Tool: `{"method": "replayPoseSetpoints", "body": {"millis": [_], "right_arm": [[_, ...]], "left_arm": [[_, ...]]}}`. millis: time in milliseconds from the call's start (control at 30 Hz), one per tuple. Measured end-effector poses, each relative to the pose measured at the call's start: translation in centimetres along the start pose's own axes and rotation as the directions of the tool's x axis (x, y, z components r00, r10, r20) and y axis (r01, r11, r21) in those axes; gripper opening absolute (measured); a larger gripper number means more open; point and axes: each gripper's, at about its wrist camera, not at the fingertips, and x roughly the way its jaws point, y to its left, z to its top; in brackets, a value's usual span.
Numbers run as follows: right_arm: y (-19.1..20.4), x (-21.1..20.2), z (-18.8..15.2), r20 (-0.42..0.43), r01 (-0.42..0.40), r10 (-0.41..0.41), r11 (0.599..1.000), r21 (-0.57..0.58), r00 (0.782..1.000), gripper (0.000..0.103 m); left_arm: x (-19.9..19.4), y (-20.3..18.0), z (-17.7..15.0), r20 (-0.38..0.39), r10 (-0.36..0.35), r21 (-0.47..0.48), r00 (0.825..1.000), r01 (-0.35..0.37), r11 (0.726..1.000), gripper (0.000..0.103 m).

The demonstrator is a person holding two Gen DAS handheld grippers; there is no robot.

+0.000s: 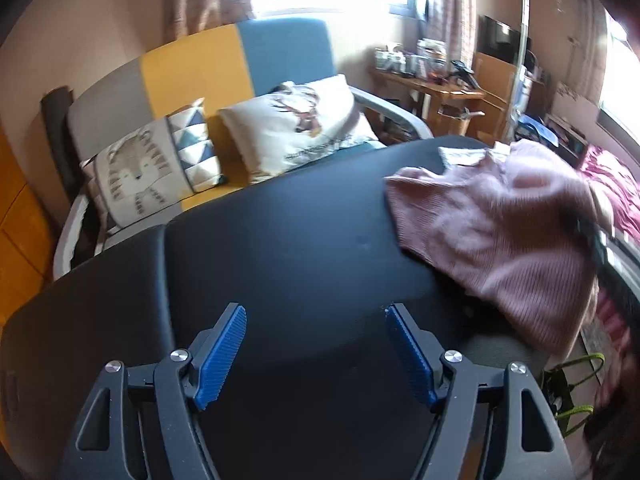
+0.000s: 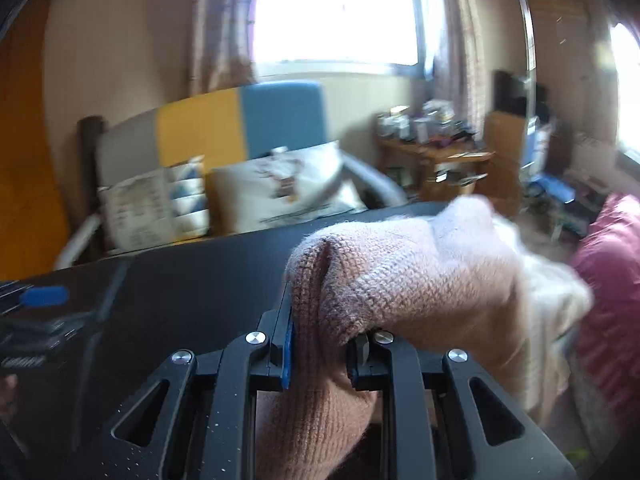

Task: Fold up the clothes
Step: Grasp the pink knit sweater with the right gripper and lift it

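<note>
No legible writing. Pink ribbed knit sweater (image 1: 492, 236) bunched on black bench (image 1: 280, 248); right claw (image 2: 320, 344) clamped on it, left claw (image 1: 316, 344) apart, empty.

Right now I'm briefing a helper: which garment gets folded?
Start at the black table before the sofa. At its right end lies the pink ribbed-knit sweater, clamped in the right gripper. The magenta bedding behind is darker.

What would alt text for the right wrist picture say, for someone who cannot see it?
The right tool is clamped on a bunched pink knit sweater above a black table. Behind stand a sofa with two cushions, a bright window and a cluttered wooden desk.
</note>
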Motion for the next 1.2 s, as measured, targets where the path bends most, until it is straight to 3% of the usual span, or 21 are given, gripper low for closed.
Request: {"method": "replayPoseSetpoints", "body": {"millis": [267,400,633,733,833,900,967,1033,1133,1200], "right_arm": [[8.2,0.6,-3.7,-0.08,-0.212,0.208,0.976,-0.053,0.975,0.021],[9.2,-0.1,-3.3,-0.065,-0.251,0.248,0.967,-0.048,0.967,0.021],[5.6,0.5,-1.6,-0.032,-0.186,0.19,0.977,0.105,0.981,0.021],[2.8,1.2,-1.7,-0.05,-0.063,0.069,0.99,0.127,0.996,0.024],[1.1,2.3,-2.6,-0.112,0.039,-0.03,0.996,0.077,0.993,0.028],[0.3,2.7,-3.9,-0.144,0.055,-0.046,0.997,0.058,0.989,0.031],[-0.8,2.6,-5.2,-0.167,0.043,-0.029,0.996,0.079,0.986,0.046],[-1.5,2.4,-6.2,-0.179,0.038,-0.019,0.994,0.101,0.984,0.053],[-2.2,2.3,-7.0,-0.189,0.038,-0.015,0.992,0.119,0.982,0.053],[-2.2,2.5,-7.0,-0.187,0.037,-0.014,0.993,0.116,0.982,0.053]], "left_arm": [[-2.0,6.9,-2.0,0.023,0.069,-0.087,0.997,-0.067,0.994,0.074],[-2.5,8.4,-3.9,0.067,0.026,-0.077,0.997,-0.021,0.997,0.074],[-1.5,8.5,-7.0,0.11,-0.015,0.032,0.994,0.012,0.999,0.074],[-0.7,7.6,-7.2,0.103,-0.059,0.074,0.993,0.052,0.996,0.074],[0.0,6.3,-7.2,0.112,-0.091,0.142,0.989,0.075,0.987,0.074],[0.8,5.1,-7.5,0.107,-0.117,0.207,0.987,0.093,0.974,0.074],[1.6,4.2,-7.9,0.09,-0.131,0.259,0.987,0.104,0.96,0.074],[2.5,3.1,-8.4,0.075,-0.148,0.309,0.986,0.119,0.944,0.074],[3.6,1.4,-8.6,0.092,-0.191,0.388,0.977,0.141,0.911,0.073],[4.3,0.0,-8.6,0.103,-0.222,0.459,0.97,0.152,0.875,0.062]]}}
